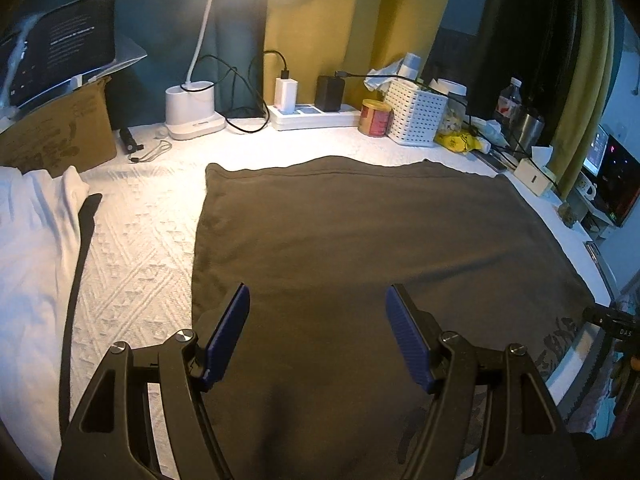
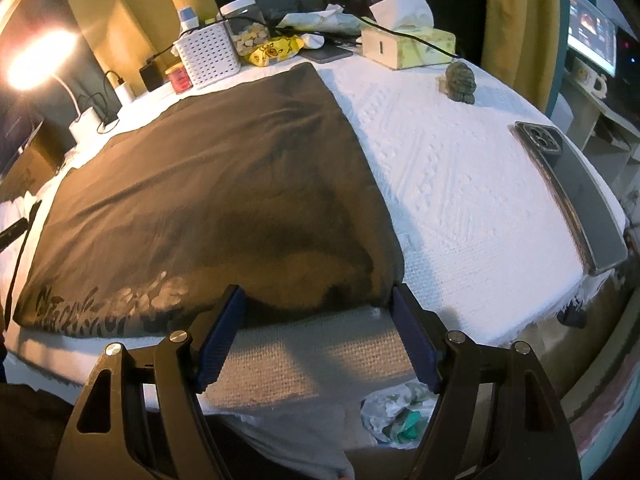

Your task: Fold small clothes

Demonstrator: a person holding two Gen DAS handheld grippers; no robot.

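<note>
Shirt [image 1: 360, 240] spread flat mid-frame on tabletop [image 2: 460, 184] for folding; left tool [image 1: 318, 340] and right tool [image 2: 318, 330] gape empty (nothing gripped), lower frame, near its hem.

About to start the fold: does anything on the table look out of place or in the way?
The dark garment lies flat and fairly square, with both grippers open. The oddity is a phone at the right edge of the table, seemingly partly overhanging it. A black strap lies left of the garment, apart from it.
</note>
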